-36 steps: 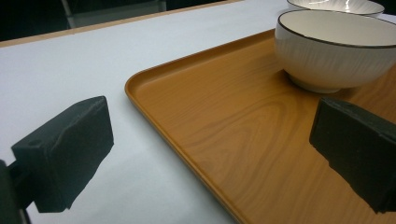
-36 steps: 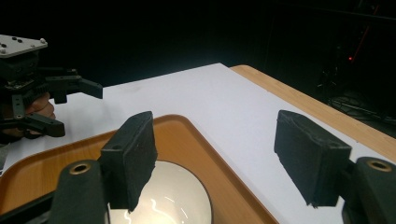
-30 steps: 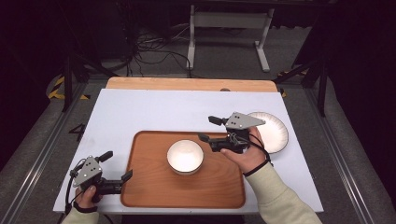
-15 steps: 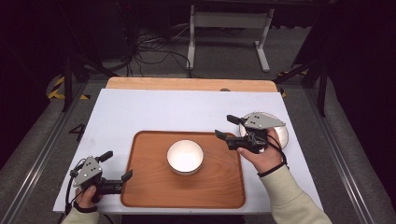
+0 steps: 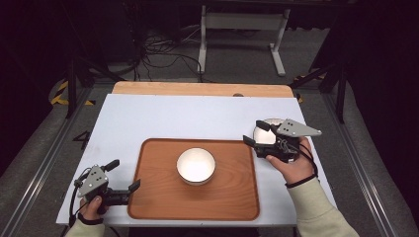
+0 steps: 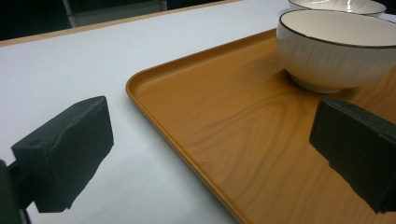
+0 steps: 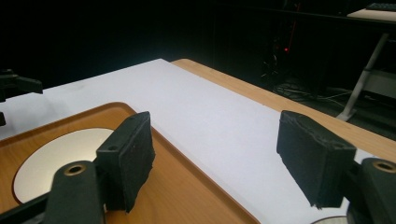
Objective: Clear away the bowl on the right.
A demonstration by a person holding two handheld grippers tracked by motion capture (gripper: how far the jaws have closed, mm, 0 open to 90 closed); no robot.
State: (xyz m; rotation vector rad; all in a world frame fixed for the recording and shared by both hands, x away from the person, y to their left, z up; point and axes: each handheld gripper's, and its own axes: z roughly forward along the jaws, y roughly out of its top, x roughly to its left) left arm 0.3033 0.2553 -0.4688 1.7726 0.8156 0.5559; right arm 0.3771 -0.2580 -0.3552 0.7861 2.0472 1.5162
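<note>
The white ribbed ceramic bowl (image 5: 196, 166) stood at the centre of the rounded wooden tray (image 5: 153, 197) on the white desk (image 5: 173, 118). The right claw (image 5: 256, 134) hovered at the tray's right edge, over a white plate (image 5: 264, 131), its jaws wide apart, just opened further, and empty. The left claw (image 5: 123, 175) rested at the tray's near left corner, jaws wide and empty.

Table (image 5: 148, 118) brightly lit from above, surroundings dark; soft shadows; glare inside bowl (image 5: 196, 165) (gripper views slightly soft).
</note>
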